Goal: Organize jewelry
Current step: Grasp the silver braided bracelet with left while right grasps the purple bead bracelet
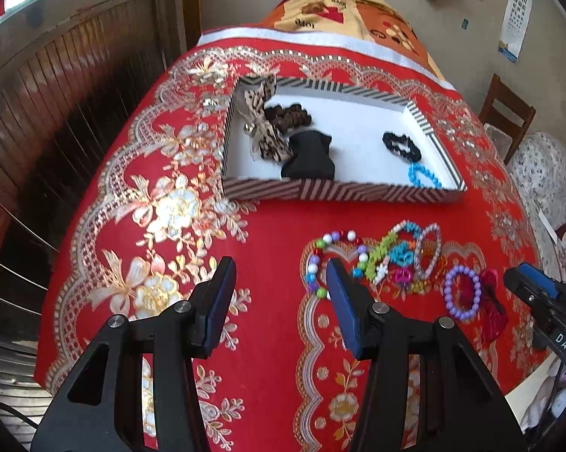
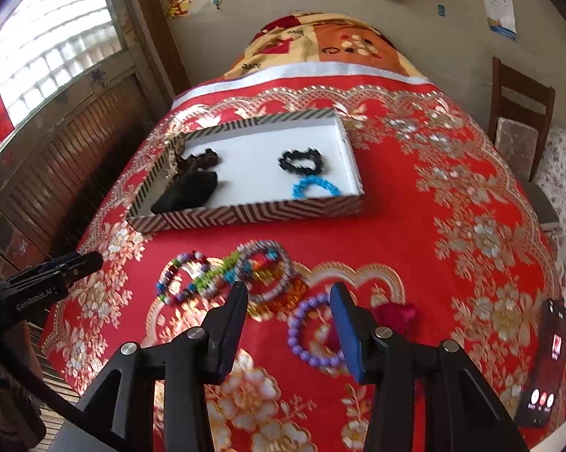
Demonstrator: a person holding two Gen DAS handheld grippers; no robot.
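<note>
The left gripper [image 1: 279, 275] is hanging above the red cloth [image 1: 268, 218] with its jaws standing well apart and nothing between them — the pile of beaded bracelets [image 1: 381, 256] is lying just ahead and to its right, the striped tray [image 1: 332, 192] farther ahead. The right gripper [image 2: 287, 303] is also hovering with its jaws parted and empty, the purple bracelet [image 2: 305, 335] lying on the cloth below the gap, the pile [image 2: 237, 275] just ahead and left of it. Beyond both, the tray is holding a black scrunchie [image 2: 300, 162], a blue bracelet [image 2: 313, 188] and dark hair pieces — a phone [image 2: 546, 369] is lying far to the right gripper's right.
</note>
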